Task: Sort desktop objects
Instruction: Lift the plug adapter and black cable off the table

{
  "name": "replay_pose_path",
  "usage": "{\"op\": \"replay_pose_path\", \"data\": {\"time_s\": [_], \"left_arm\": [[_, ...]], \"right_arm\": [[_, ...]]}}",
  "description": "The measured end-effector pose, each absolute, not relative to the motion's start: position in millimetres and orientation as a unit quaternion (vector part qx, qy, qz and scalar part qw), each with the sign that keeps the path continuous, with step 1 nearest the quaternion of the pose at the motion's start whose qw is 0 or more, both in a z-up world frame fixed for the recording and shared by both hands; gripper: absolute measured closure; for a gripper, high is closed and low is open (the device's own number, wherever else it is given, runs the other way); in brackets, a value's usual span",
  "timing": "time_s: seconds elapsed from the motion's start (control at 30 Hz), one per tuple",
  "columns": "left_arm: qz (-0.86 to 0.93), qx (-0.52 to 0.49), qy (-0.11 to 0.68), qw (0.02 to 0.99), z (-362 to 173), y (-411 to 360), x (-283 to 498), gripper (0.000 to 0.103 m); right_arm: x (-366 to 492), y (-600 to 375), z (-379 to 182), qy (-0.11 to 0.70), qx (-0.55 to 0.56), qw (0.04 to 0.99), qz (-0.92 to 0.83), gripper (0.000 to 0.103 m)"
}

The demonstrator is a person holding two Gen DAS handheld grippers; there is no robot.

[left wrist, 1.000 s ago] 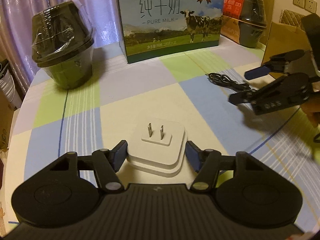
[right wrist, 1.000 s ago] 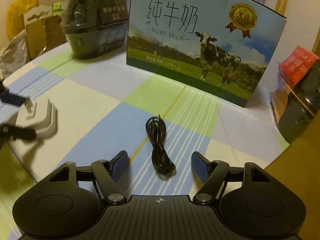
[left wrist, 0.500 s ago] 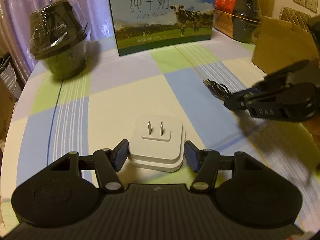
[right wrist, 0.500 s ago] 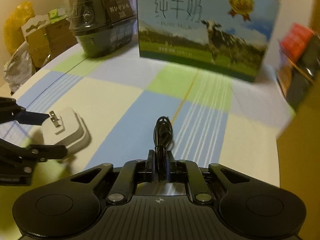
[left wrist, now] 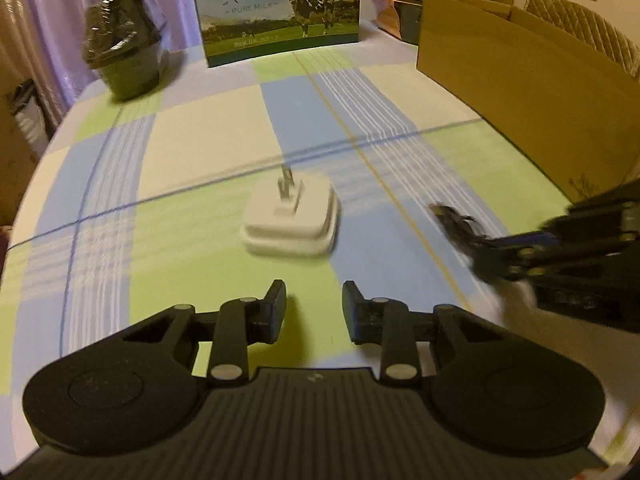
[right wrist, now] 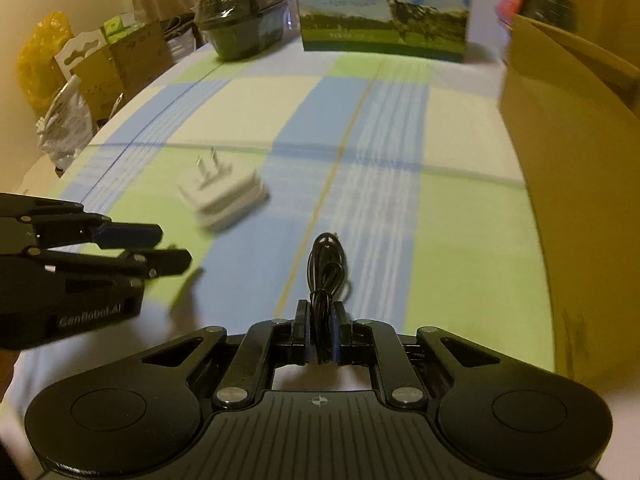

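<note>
A white plug adapter (left wrist: 290, 220) lies prongs-up on the checked tablecloth (left wrist: 208, 152), a short way ahead of my left gripper (left wrist: 314, 304). That gripper is open with a narrow gap and nothing between its fingers. In the right wrist view my right gripper (right wrist: 320, 336) is shut on a coiled black cable (right wrist: 326, 268), whose loop sticks out ahead of the fingertips. The adapter (right wrist: 222, 196) sits to the left of the cable, and the left gripper (right wrist: 176, 246) reaches in from the left edge. From the left wrist view, the right gripper (left wrist: 480, 248) and cable (left wrist: 456, 224) are blurred.
An open cardboard box (left wrist: 520, 100) stands along the right side of the table. A milk carton box (left wrist: 280, 8) is at the back, with a wrapped black container (left wrist: 124, 60) at back left and another (right wrist: 548, 0) behind the cardboard box. Bags and boxes (right wrist: 80, 72) sit beyond the left edge.
My right gripper shut on the black cable and drew it back toward the near side. My left gripper pulled back off the adapter, which stays on the table, and its fingers narrowed.
</note>
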State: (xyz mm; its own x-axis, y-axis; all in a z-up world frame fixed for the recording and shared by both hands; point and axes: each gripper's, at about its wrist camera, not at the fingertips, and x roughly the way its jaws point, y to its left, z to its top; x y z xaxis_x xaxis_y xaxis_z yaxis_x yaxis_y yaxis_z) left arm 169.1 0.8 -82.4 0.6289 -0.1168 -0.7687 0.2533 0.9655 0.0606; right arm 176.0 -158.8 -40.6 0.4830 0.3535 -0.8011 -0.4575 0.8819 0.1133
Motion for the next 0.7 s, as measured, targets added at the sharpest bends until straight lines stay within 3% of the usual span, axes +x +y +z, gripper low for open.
{"op": "replay_pose_path", "data": {"time_s": [0.1,0.17,0.33,0.5,0.7], "left_arm": [[-0.084,0.062,0.416,0.903,-80,6,156,0.073],[-0.069,0.048,0.411,0.908,-77,11,154,0.042],[-0.077,0.058,0.394,0.914,-71,10,163,0.022],[-0.098,0.1,0.38,0.914,-76,7,187,0.02],[-0.11,0.067,0.384,0.914,-87,9,224,0.02]], "right_arm": [[151,-174,-37,0.451,-0.048,0.862,0.226,0.097],[145,-178,-37,0.449,-0.047,0.865,0.22,0.097],[141,-180,-36,0.446,-0.042,0.868,0.217,0.097],[150,-175,-38,0.432,-0.048,0.873,0.22,0.097],[168,-168,-44,0.423,-0.049,0.879,0.214,0.096]]}}
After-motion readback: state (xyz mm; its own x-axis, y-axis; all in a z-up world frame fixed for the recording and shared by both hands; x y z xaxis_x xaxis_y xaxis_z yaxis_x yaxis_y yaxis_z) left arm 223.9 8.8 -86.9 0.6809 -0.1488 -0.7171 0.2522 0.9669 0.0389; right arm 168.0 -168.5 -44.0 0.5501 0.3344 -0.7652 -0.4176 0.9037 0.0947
